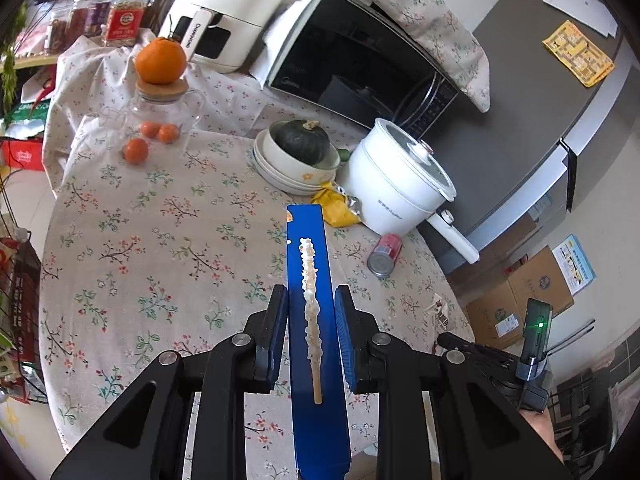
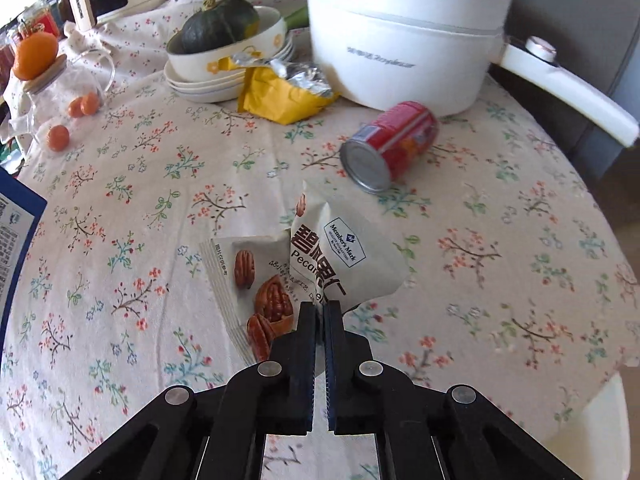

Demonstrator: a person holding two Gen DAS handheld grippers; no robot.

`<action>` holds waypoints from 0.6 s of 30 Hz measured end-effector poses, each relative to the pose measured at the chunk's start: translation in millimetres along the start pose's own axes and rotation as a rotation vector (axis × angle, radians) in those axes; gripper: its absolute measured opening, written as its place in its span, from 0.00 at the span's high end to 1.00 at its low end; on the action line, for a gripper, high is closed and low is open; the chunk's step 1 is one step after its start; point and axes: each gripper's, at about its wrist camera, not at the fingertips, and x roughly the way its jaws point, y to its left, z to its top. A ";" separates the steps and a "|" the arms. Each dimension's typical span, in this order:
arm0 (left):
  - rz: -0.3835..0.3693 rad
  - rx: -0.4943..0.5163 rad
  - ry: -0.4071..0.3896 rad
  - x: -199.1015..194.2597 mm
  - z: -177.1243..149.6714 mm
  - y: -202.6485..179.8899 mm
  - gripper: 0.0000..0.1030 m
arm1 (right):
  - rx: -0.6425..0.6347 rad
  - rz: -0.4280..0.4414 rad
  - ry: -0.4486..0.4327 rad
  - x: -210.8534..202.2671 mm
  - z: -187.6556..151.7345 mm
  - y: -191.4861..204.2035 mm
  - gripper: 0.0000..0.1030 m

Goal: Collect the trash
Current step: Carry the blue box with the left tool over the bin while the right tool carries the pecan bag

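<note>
Pecan bag (image 2: 320, 256), centre frame: light, crinkly, limp; my right claw (image 2: 319, 307) pinches its lower edge, jaws closed tight.

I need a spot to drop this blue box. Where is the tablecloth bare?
Bare cloth lies in front of the glass jar, left of the blue box. It is crowded by the white pot: yellow wrapper, red can, stacked bowls.

Right gripper (image 2: 319, 307) jaws clamped on pecan packet (image 2: 316, 256) above tablecloth (image 2: 500, 260).
</note>
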 end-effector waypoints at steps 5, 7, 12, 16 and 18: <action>-0.039 0.073 0.015 7.1 -13.8 -38.1 0.76 | 0.032 -0.019 -0.025 -34.8 -23.8 -40.9 0.99; -0.058 0.100 0.027 10.7 -20.4 -53.5 0.76 | 0.053 -0.023 -0.028 -46.4 -34.6 -59.0 0.99; -0.102 0.169 0.064 24.0 -38.2 -90.9 0.76 | 0.107 -0.042 -0.035 -71.0 -63.5 -103.0 0.99; -0.127 0.225 0.094 38.5 -53.7 -119.8 0.76 | 0.177 -0.038 -0.037 -79.5 -84.5 -135.9 0.99; -0.140 0.248 0.112 47.0 -60.3 -133.3 0.76 | 0.208 -0.034 -0.037 -82.0 -93.4 -150.6 0.98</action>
